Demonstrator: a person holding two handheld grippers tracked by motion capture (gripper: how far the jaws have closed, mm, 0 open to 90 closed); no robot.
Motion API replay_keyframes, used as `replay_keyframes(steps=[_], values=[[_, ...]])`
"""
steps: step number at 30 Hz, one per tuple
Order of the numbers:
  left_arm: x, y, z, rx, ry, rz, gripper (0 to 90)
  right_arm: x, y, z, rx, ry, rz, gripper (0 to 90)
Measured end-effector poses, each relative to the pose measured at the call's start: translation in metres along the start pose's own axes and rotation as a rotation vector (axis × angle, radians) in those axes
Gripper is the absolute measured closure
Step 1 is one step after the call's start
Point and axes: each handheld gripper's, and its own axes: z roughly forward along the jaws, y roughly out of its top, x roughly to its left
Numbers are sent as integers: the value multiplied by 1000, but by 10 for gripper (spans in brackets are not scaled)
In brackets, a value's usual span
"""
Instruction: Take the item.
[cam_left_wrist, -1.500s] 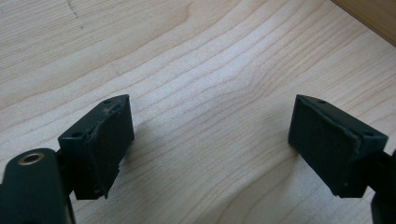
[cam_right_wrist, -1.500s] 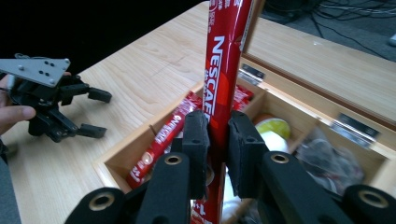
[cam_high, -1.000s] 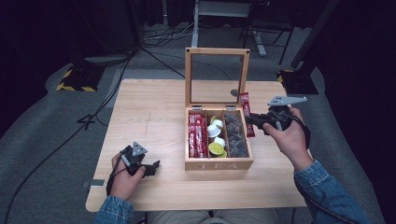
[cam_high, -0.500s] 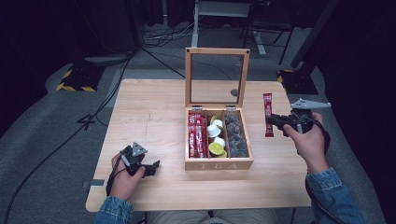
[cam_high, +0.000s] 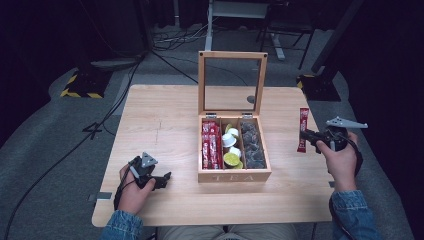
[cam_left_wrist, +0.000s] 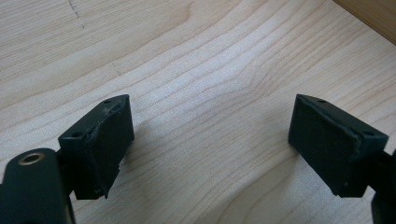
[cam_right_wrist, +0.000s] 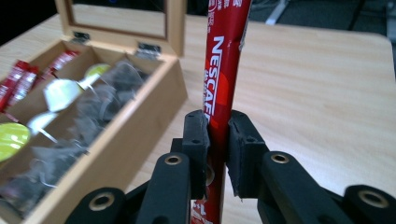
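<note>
- Red foil coffee stick sachet (cam_right_wrist: 223, 70) clamped upright in the right gripper (cam_high: 311, 136), jaws pinched shut on its lower part.
- Change: a second ago the sachet hung just over the open pale wooden tea box (cam_high: 234, 175); now it is well to the box's right, over bare light wood surface (cam_high: 165, 120). Judgement: one stick is being taken out, set-down next.
- Left gripper (cam_high: 161, 180) unmoved near the front left edge; jaws spread wide, nothing between them.
- Right gripper view gives the sachet's lettering and the pinch itself; high view gives the box's three compartments: red sticks, white and green pods, dark tea bags.
</note>
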Motion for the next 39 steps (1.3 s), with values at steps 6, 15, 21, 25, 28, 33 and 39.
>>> replay_keyframes(steps=[6,15,21,25,28,33,39], values=[[0,0,0,0,-5,-1,144,-11,-15,7,53,-24,20,788],[1,2,2,3,-6,-4,128,-21,-34,17,117,-38,68,786],[1,2,2,3,-6,-3,127,-24,-41,21,163,-43,91,786],[1,2,2,3,-6,-3,127,-24,-46,27,210,-16,134,774],[0,2,2,3,-5,-4,127,-24,-50,33,234,-9,154,780],[0,2,2,3,-4,-5,127,-22,-56,41,267,-8,168,784],[0,2,2,4,-4,-4,127,-21,-62,49,310,-24,171,784]])
